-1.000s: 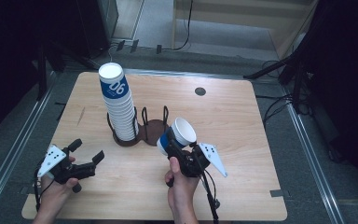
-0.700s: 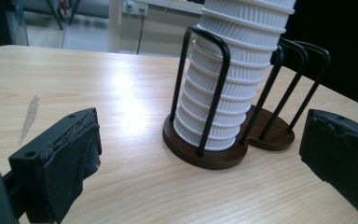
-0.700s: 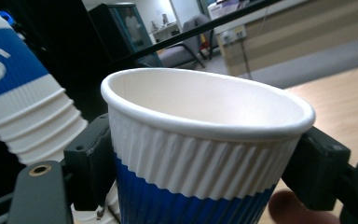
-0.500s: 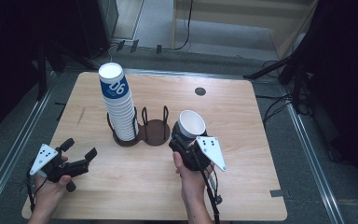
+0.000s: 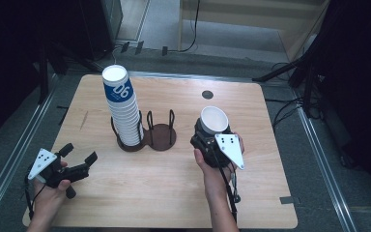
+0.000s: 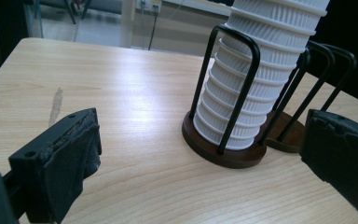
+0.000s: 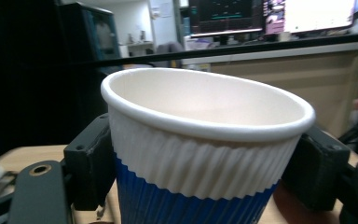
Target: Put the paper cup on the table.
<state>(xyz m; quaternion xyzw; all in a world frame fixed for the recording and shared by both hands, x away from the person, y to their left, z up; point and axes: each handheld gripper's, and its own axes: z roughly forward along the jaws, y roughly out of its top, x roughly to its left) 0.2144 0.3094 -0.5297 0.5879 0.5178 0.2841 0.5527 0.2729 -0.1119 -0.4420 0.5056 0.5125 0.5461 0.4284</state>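
A single white paper cup with a blue lower band (image 5: pixel 213 120) (image 7: pixel 200 149) is held upright and tilted a little, above the right half of the table. My right gripper (image 5: pixel 207 135) (image 7: pixel 200 172) is shut on its sides. A tall leaning stack of white ribbed cups (image 5: pixel 123 110) (image 6: pixel 256 79), the top one blue-labelled, stands in the left ring of a dark two-ring holder (image 5: pixel 147 137) (image 6: pixel 223 149). The holder's right ring (image 5: pixel 162 135) holds no cup. My left gripper (image 5: pixel 79 162) (image 6: pixel 200 158) is open near the table's front left corner, pointing at the stack, with nothing between its pads.
The wooden table (image 5: pixel 270 145) has a small dark round hole (image 5: pixel 206 94) near its far edge. Metal rails (image 5: pixel 319 159) run along both sides of the table, and cables lie on the floor beyond.
My right gripper has carried the cup to the right, away from the holder, and turned it more upright. My left gripper has drifted slightly toward the front left corner.
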